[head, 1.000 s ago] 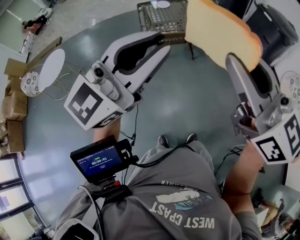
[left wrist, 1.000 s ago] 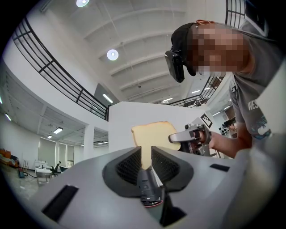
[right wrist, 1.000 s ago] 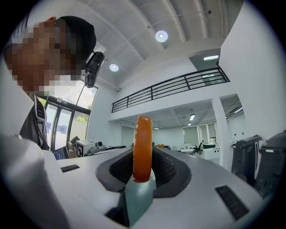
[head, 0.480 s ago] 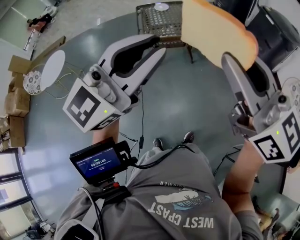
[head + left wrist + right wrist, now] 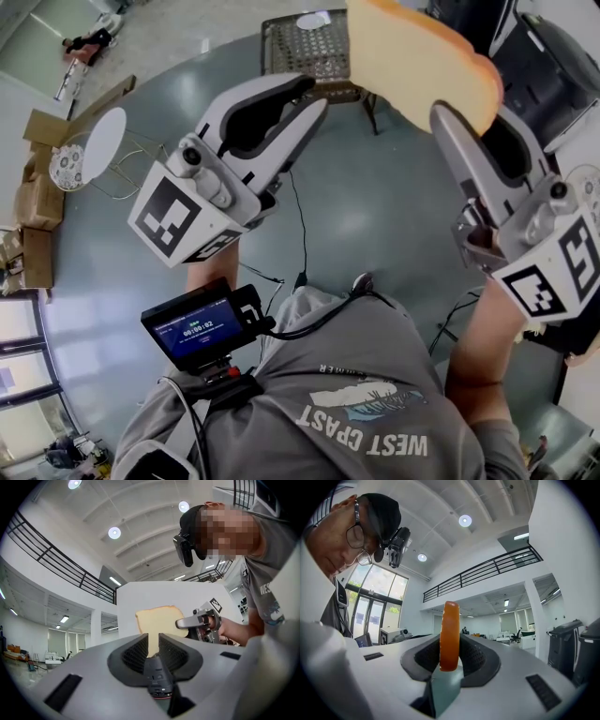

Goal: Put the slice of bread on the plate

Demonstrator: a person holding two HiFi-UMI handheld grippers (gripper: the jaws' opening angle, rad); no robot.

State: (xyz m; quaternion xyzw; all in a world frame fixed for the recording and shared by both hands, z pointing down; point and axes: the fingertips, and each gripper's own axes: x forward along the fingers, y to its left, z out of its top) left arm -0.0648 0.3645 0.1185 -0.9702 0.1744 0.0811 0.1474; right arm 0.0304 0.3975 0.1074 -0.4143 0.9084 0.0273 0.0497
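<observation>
Both forearms reach out ahead of the person, each gripper pointing forward and roughly level. The right gripper (image 5: 450, 117) has its fingers clenched on the near edge of a pale, squarish slice of bread with a brown crust (image 5: 412, 52). The slice stands on edge between them, its length running on past the fingertips. The left gripper (image 5: 302, 92) holds nothing, its fingers slightly parted. The right gripper view shows only crust, edge-on, while the left gripper view catches the slice's broad face.

Slice of bread (image 5: 412, 56) up between the right gripper (image 5: 457, 114) jaws, left gripper (image 5: 317, 92) to its left, plate (image 5: 314, 19) on the table (image 5: 286, 52) beyond both.
</observation>
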